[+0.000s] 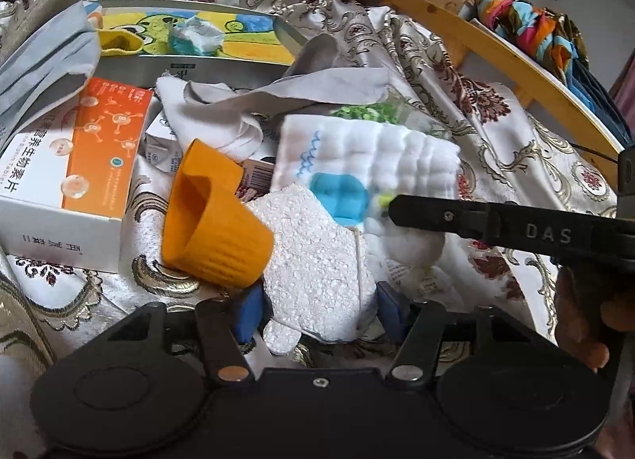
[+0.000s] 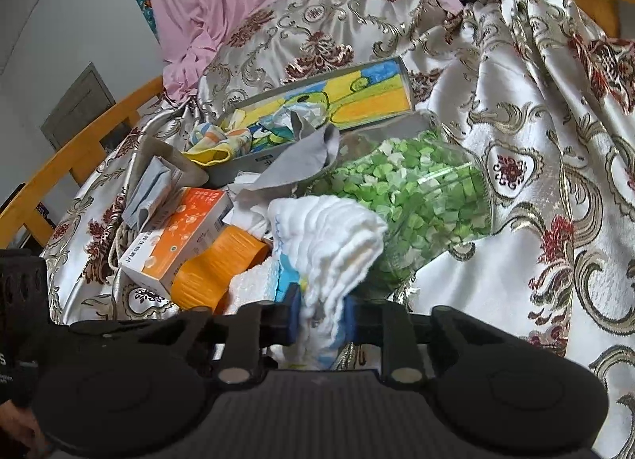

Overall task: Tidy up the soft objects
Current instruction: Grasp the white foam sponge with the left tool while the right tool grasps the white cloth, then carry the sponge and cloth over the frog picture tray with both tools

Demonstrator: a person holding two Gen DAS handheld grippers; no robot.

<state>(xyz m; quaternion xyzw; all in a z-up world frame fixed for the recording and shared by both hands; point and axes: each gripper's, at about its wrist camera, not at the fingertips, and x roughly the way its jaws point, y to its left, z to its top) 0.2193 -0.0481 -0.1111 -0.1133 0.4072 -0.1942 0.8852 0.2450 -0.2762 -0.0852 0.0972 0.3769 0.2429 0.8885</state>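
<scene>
Right tool (image 2: 319, 318) clamped on white quilted cloth (image 2: 337, 237) at lower centre; left tool (image 1: 317, 314) wide apart around white textured towel (image 1: 313, 252), not gripping; grey cloth (image 1: 278, 94) still loose, sorting evidently barely begun.

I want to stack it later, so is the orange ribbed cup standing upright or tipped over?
Tipped over. The orange ribbed cup lies on its side on the patterned cloth, its open mouth facing up-left toward the orange-and-white box.

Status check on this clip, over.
Right gripper shut on white gauze cloth. Left gripper open around white nubby towel. Orange cup crowding towel.
</scene>
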